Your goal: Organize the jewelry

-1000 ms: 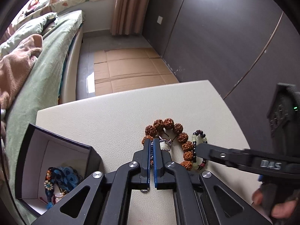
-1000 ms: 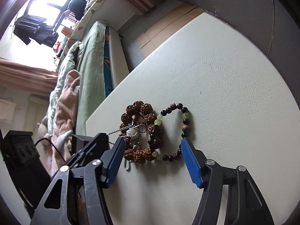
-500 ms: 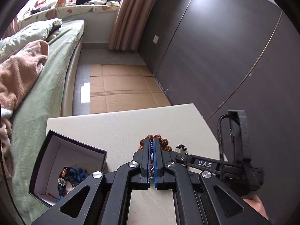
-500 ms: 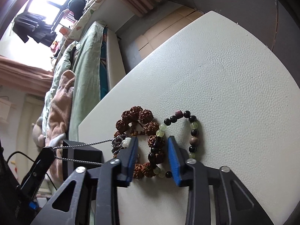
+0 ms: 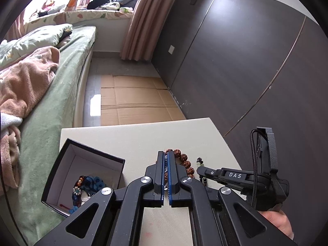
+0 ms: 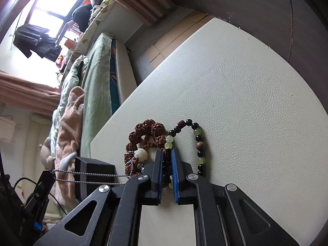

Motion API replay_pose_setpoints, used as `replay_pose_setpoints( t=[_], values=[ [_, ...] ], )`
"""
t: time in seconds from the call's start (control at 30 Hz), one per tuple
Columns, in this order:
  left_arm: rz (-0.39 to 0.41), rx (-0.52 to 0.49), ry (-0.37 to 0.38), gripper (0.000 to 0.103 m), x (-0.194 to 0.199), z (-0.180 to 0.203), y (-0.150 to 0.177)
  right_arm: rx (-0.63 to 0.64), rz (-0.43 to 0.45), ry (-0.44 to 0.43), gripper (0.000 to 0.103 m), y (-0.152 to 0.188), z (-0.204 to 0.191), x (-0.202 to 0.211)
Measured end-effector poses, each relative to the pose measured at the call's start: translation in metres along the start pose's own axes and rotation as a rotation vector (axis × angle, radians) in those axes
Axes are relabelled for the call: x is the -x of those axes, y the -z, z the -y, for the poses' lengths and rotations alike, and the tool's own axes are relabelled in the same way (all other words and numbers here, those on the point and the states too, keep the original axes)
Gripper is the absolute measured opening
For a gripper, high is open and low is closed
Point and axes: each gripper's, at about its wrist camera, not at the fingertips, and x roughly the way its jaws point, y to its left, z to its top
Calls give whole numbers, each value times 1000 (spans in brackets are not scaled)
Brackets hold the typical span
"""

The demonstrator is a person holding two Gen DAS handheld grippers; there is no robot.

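At the left of your view lies a bed with a pink blanket (crumpled); flattened cardboard covers the floor at centre.

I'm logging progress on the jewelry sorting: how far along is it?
Done: several pieces lie in the open black box. In hand: the left tool pulls a silver ball chain; the right tool has just closed on the black-and-green bead bracelet. Left: the brown seed bracelet.

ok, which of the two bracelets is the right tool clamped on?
The black-and-green bead bracelet; the right tool pinches its near side. The brown rudraksha bracelet lies beside it, outside the jaws.
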Motion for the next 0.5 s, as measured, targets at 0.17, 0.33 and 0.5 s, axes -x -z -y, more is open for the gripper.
replay_pose_setpoints(
  t=[0.17, 0.33, 0.5],
  values=[
    [-2, -3, 0, 1, 3, 1, 4, -28, 14, -46, 10, 0, 9, 9],
    [45, 5, 18, 1, 21, 4, 1, -17, 68, -136, 10, -2, 2, 29],
    [144, 32, 52, 0, 58, 10, -9, 24, 110, -206, 10, -2, -14, 44]
  ],
)
